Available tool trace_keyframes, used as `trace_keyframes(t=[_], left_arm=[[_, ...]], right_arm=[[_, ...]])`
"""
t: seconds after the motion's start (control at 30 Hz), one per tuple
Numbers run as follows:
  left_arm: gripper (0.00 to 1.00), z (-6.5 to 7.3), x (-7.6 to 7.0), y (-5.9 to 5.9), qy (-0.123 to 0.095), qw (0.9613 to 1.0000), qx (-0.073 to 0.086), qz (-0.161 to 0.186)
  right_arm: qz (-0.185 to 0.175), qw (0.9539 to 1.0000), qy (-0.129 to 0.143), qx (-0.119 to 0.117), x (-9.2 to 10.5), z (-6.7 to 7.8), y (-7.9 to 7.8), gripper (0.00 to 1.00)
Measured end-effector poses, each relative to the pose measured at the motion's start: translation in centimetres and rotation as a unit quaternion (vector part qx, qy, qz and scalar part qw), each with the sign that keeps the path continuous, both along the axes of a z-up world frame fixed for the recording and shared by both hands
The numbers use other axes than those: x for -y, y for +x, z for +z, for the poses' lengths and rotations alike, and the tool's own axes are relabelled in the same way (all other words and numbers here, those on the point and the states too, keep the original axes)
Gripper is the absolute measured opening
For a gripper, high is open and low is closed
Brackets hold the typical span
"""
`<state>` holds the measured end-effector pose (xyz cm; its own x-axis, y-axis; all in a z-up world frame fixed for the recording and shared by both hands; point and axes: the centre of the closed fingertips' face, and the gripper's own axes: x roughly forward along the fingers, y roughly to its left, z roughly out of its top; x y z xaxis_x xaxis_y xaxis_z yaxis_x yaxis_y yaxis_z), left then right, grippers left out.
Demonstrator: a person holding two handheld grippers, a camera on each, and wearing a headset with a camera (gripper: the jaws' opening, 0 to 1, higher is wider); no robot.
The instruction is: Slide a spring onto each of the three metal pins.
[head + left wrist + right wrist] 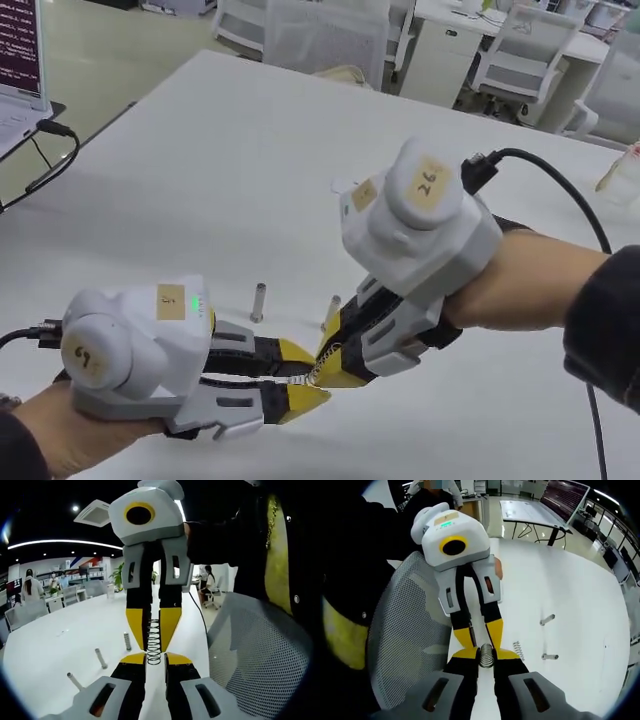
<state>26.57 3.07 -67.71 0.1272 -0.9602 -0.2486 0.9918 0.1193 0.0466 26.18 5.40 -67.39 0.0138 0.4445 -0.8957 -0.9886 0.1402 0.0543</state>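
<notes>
Thin silver coil spring sits above the white table, near three upright grey metal pins, with the yellow-tipped left gripper and right gripper meeting tip-to-tip, both clamped on it.

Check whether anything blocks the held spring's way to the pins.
Nothing visible does. The spring is held between the jaws of the left gripper and right gripper, and only bare table lies between it and the nearest pin.
</notes>
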Motion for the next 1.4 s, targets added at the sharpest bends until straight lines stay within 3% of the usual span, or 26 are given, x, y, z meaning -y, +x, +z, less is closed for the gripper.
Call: trace_keyframes(t=[0.43,0.53,0.6,1.07,1.4], left_arm=[[0.24,-0.6,-2.1,1.4,0.004,0.9989,-0.014,0.045],[0.28,-0.9,-2.6,1.6,0.008,0.9984,-0.010,0.054],[0.34,-1.3,-3.3,2.0,0.012,0.9973,-0.017,0.071],[0.53,-2.2,-6.9,3.5,0.019,0.9908,-0.012,0.134],[0.64,-2.4,-8.3,4.0,0.023,0.9860,-0.013,0.165]], right_arm=[[-0.010,0.9999,-0.008,0.004,0.8,-0.1,0.7,0.08],[-0.012,0.9999,-0.009,0.005,0.9,-0.2,0.9,0.08],[-0.013,0.9999,-0.010,0.004,1.0,-0.2,0.9,0.08],[-0.021,0.9997,-0.010,0.009,1.6,-0.2,1.3,0.08],[-0.030,0.9994,-0.009,0.014,2.2,0.2,1.8,0.08]])
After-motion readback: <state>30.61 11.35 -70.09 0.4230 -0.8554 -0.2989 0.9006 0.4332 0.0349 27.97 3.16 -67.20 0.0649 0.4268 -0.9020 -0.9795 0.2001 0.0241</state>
